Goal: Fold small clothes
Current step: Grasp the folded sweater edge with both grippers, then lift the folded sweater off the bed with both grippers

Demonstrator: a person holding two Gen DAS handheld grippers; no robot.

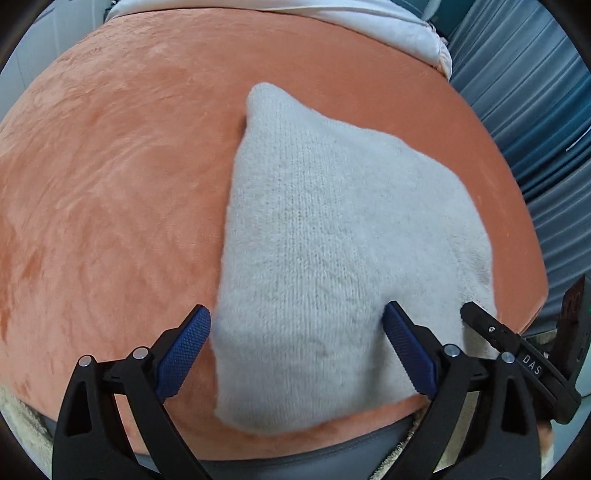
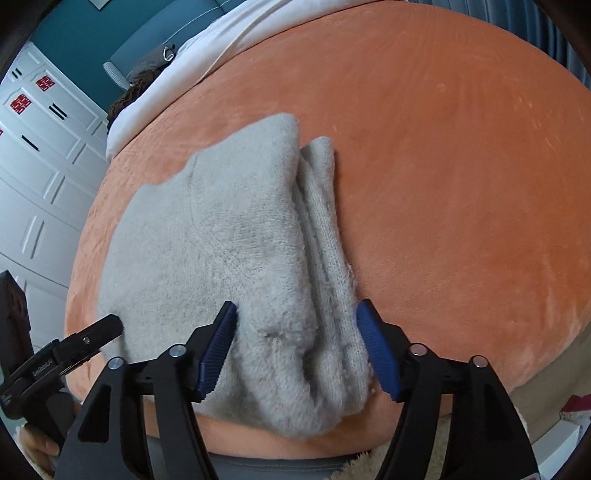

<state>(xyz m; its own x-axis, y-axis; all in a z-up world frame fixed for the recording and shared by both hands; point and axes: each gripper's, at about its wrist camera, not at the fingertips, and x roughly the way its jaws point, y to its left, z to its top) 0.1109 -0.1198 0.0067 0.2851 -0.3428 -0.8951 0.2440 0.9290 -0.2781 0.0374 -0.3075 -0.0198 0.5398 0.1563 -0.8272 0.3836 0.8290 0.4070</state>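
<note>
A pale grey knitted garment [image 1: 332,240] lies folded on an orange plush cover [image 1: 110,184]. My left gripper [image 1: 296,312] hovers over its near left edge, jaws wide apart, with cloth under them but not pinched. In the right wrist view the same garment [image 2: 221,240] shows a rolled fold along its right side. My right gripper [image 2: 296,308] stands open astride the near end of that fold, blue pads on either side of the bunched cloth without squeezing it. One finger of the right gripper [image 1: 480,317] rests near the garment's right corner.
White bedding [image 1: 369,22] lies at the far edge of the orange cover. Blue curtains [image 1: 535,129] hang to the right. White cabinet doors [image 2: 37,166] stand at the left. A cream fluffy fabric [image 2: 369,465] and a grey edge run below the cover's near rim.
</note>
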